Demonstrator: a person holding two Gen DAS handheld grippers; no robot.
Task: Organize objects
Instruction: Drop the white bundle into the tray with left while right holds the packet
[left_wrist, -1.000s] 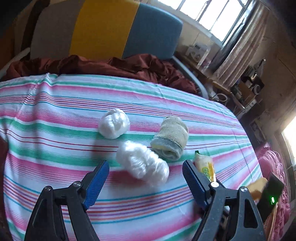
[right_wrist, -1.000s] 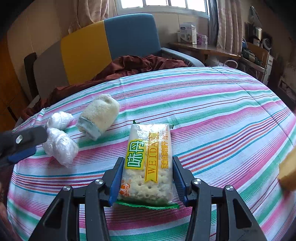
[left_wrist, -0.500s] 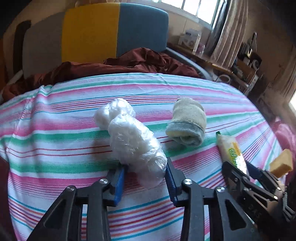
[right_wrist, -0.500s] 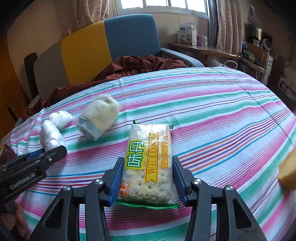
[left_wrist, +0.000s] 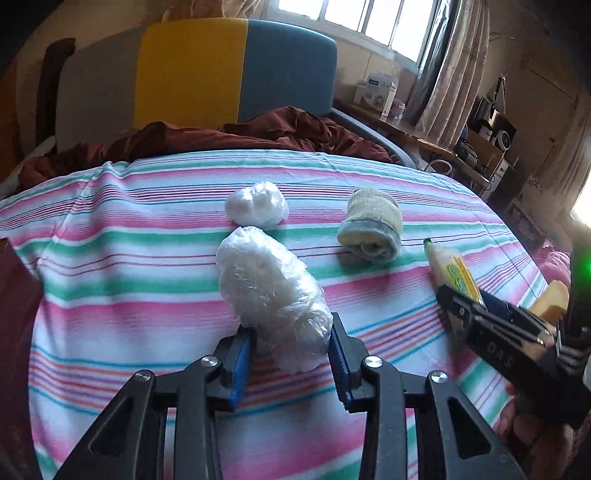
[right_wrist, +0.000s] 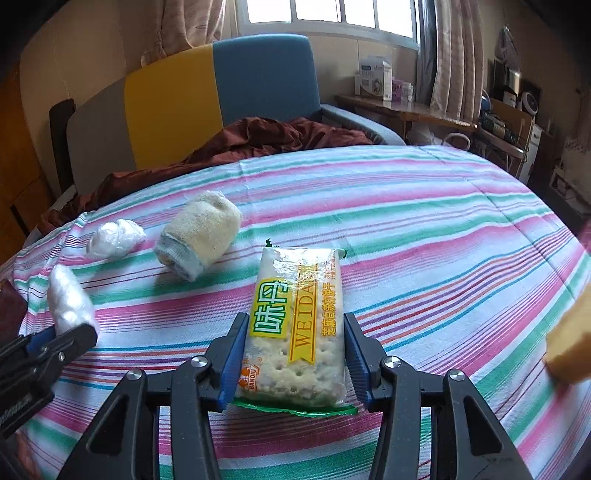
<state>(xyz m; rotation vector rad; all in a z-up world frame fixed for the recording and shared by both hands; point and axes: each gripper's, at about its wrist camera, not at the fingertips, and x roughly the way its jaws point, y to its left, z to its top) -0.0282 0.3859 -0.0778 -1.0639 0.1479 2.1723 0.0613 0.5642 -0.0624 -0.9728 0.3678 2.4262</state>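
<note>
Rolled sock, small plastic wad, orange sponge, striped cloth

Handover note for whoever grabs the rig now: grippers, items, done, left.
Left gripper: shut on the long plastic-wrapped bundle; its jaws have just closed around it.
Right gripper: shut on the cracker packet, which lies flat on the striped cloth.
Loose on the cloth: small plastic-wrapped ball, rolled sock, a yellow sponge-like block at the right edge.
Done: both grips made.
Left: carry both off, then sort the rest. No destination in view.
</note>
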